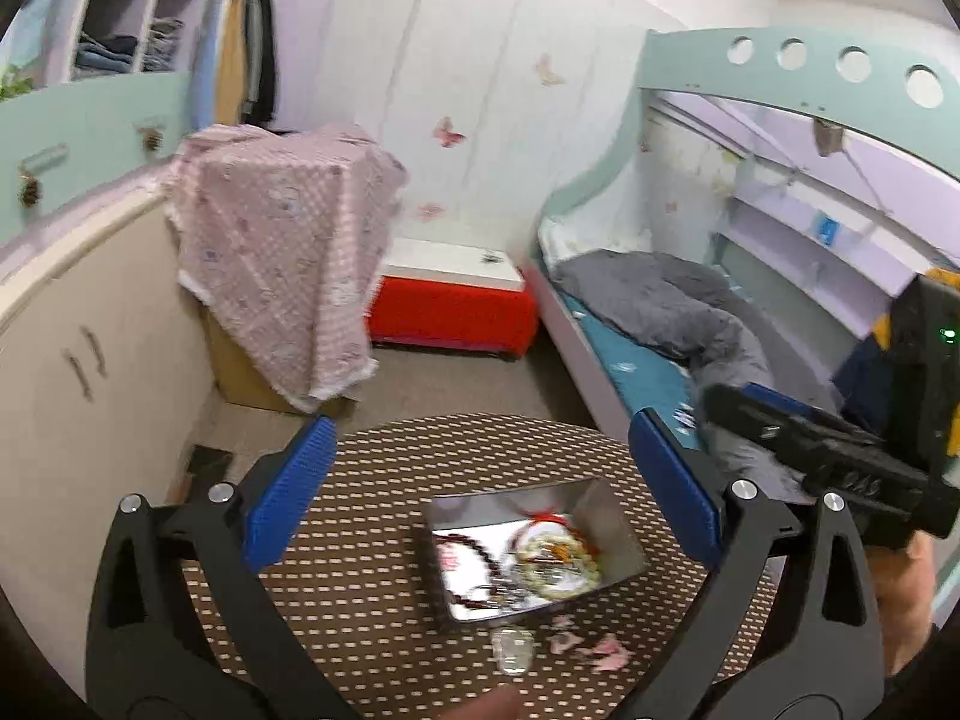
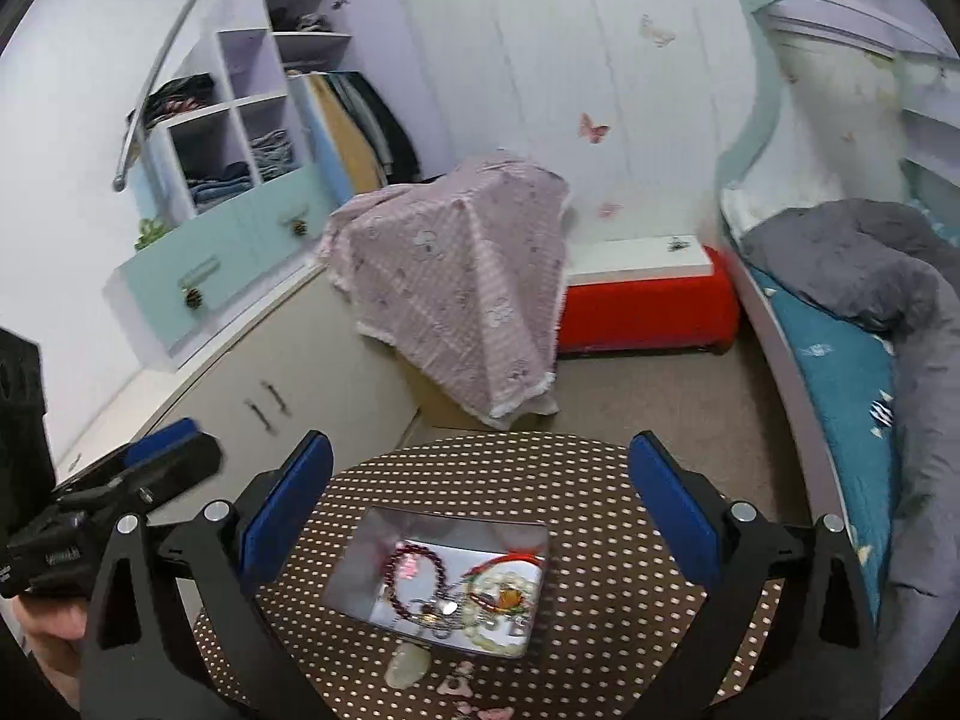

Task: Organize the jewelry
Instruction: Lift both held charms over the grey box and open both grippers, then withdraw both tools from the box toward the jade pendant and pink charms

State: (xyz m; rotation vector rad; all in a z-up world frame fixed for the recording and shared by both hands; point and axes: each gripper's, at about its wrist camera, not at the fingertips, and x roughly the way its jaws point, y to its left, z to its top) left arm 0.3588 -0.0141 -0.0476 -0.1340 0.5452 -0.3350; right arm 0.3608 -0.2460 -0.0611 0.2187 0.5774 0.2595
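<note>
1. Silver metal tin, rectangular and lidless, sits low in the centre of the left wrist view on a round table covered in brown cloth with pale dots.
2. Inside the tin lie a dark red bead bracelet, a pale bead bracelet with red cord, and some tangled metal pieces that are too blurred to name.
3. Just outside the tin's near wall, toward the bottom of the frame, a pale translucent stone piece and small pink pieces rest on the cloth.
4. Left gripper hangs above the table with its blue-padded jaws spread wide and nothing between them.
5. Right gripper is likewise wide open and empty, with the tin framed between its fingers.
6. Each gripper shows at the edge of the other's view, well apart.
7. Farther up the frame are a pink checked cloth draped over a box, a red bench, and a bed at the right.
</note>
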